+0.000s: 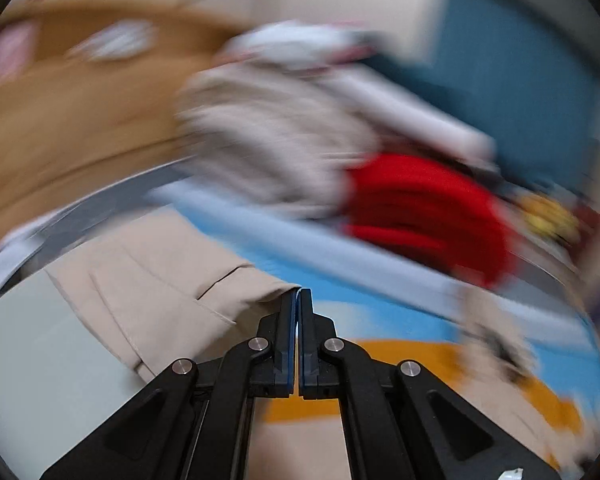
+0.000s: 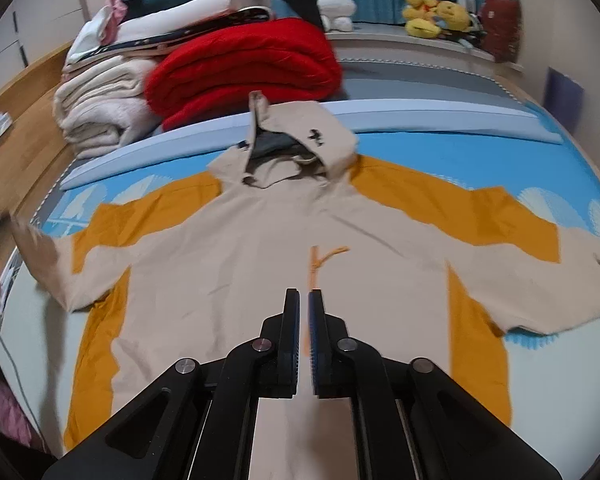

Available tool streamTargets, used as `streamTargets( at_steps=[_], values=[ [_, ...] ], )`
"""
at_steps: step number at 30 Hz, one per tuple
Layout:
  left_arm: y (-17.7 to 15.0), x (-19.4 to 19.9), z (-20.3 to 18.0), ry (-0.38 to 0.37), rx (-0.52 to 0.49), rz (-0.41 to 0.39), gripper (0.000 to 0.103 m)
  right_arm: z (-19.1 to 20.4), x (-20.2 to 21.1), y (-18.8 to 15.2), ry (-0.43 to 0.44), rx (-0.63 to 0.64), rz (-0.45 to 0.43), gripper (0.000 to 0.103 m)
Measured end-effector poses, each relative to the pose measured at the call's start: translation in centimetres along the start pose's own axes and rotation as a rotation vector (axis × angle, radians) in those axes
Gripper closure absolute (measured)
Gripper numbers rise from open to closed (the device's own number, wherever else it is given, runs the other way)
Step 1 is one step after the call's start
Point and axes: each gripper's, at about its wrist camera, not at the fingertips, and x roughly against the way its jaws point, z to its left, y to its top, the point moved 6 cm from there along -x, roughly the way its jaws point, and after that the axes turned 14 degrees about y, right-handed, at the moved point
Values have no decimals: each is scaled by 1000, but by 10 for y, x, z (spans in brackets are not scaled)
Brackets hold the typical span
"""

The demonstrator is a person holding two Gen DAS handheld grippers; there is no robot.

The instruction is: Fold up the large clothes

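Note:
A beige and orange hooded jacket (image 2: 268, 248) lies spread flat on the bed, hood (image 2: 300, 136) at the far end, both sleeves out to the sides. My right gripper (image 2: 304, 300) hovers over the jacket's lower middle, jaws nearly closed with nothing between them. My left gripper (image 1: 299, 294) is shut on the beige cuff of the left sleeve (image 1: 172, 280), which is lifted off the bed. In the right wrist view that sleeve end (image 2: 36, 248) shows raised and blurred at the far left.
The bed has a blue patterned sheet (image 2: 440, 152). A stack of folded blankets, cream (image 2: 100, 108) and red (image 2: 244, 68), sits at the far left of the bed. Plush toys (image 2: 432, 12) sit on the far ledge. A wooden floor (image 1: 60, 120) lies left of the bed.

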Motion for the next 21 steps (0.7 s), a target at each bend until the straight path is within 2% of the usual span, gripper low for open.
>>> streamTargets(
  at_steps=[2, 3, 4, 5, 6, 7, 9, 12, 13, 15, 17, 18, 19, 21],
  values=[
    [-24, 38, -88, -192, -101, 23, 103, -3, 5, 0, 1, -4, -2, 96],
    [-39, 49, -122, -273, -137, 57, 102, -6, 10, 0, 4, -18, -5, 94],
    [-67, 63, -165, -399, -186, 135, 95, -8, 14, -1, 7, -34, -9, 91],
    [-86, 69, -188, -474, -222, 202, 84, -12, 18, -3, 10, -59, -13, 87],
    [-111, 76, -210, -525, -263, 290, 82, -17, 23, -6, 12, -81, -16, 77],
    [-119, 78, -216, -530, -271, 322, 81, -21, 27, -9, 10, -99, -21, 65],
    [-125, 82, -213, -507, -235, 363, 81, -31, 35, -14, -1, -120, -38, 57],
    [-107, 87, -171, -289, -176, 357, 83, -51, 47, -21, -22, -169, -56, 57],
    [-103, 89, -156, -219, -165, 356, 84, -58, 51, -24, -3, -212, -66, 57],
    [-107, 95, -132, -123, -120, 404, 84, -65, 53, -25, 25, -257, -75, 57],
    [-132, 106, -116, -113, -101, 456, 84, -68, 53, -23, 40, -281, -87, 65],
    [-144, 105, -113, -109, -118, 474, 84, -66, 52, -19, 54, -280, -95, 81],
    [-156, 105, -113, -95, -142, 481, 84, -65, 50, -17, 59, -274, -98, 88],
    [-178, 94, -112, -38, -210, 517, 84, -60, 42, -11, 59, -262, -107, 88]
  ],
)
